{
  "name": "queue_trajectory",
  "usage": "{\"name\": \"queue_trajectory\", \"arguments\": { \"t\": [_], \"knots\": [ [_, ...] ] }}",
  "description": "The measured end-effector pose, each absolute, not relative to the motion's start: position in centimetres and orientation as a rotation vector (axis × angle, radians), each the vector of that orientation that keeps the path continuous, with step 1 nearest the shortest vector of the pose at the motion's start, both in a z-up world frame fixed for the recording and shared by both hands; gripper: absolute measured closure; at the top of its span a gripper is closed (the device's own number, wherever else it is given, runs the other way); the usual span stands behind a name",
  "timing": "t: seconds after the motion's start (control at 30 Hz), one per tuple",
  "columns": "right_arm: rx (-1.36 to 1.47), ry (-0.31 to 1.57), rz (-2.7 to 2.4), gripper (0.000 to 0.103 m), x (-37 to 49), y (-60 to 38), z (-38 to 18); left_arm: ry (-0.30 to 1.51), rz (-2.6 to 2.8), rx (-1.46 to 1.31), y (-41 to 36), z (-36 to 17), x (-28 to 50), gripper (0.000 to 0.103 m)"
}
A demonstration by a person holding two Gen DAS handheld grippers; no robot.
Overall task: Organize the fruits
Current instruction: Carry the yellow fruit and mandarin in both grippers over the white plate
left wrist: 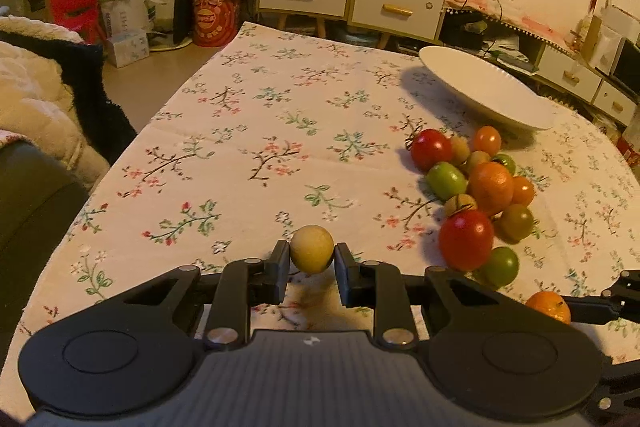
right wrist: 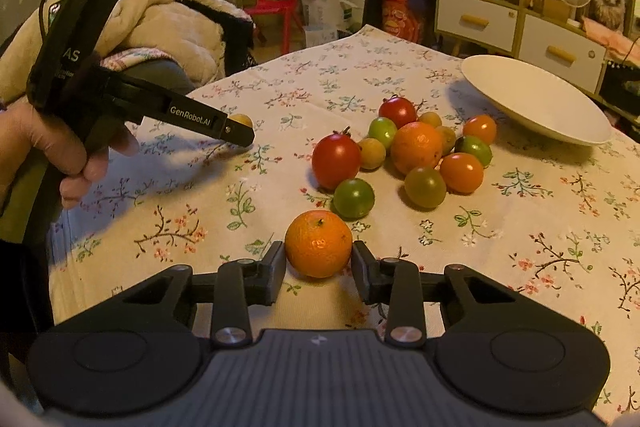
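A: What is the left tool (left wrist: 311, 255) gripping at the bottom middle of its view?

B: It is pinching a small pale yellow fruit (left wrist: 311, 247), round and matte, with both pads pressed on its sides and the jaws almost fully closed. In the right view the same fruit is peeking out behind the tool tip at the middle left, with a hand (right wrist: 60, 147) wrapping the handle.

A: And the right tool (right wrist: 319, 255)?

B: It is clamping an orange (right wrist: 319, 243), which is wider, so the jaws are standing further apart. The peel is looking dimpled and slightly glossy. I cannot tell whether it is resting on the cloth or just off it.

A: Why are both fruits being held at the widest part?

B: My guess is that round, smooth things are slipping out otherwise; gripping across the middle is keeping them centred between the flat pads.

A: Where is everything else sitting?

B: The remaining fruits are lying in a loose cluster (right wrist: 416, 151) on the worktop (right wrist: 200, 211), right of centre in both views: shiny red ones, green ones, small orange ones, a bigger orange and a few dull yellowish ones, many touching. The worktop is wearing a soft floral cloth.

A: And the destination?

B: Probably the white plate (right wrist: 560, 131) in the upper right, beyond the cluster. It is shallow, smooth and looking empty, so the sorting is likely only starting.
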State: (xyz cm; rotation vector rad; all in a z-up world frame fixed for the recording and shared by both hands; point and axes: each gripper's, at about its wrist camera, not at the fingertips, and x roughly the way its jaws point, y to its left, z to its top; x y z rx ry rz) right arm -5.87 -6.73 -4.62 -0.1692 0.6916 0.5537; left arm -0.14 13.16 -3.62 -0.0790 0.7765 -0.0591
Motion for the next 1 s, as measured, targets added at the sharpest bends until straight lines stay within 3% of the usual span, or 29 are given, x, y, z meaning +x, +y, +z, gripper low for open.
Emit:
{"name": "queue_trajectory", "arguments": {
  "t": [1.0],
  "knots": [
    [0.005,0.675,0.326,0.071,-1.5,-11.3,-1.9,0.723,-0.258,-0.044,4.5,0.1,4.2,0.088]
  ]
}}
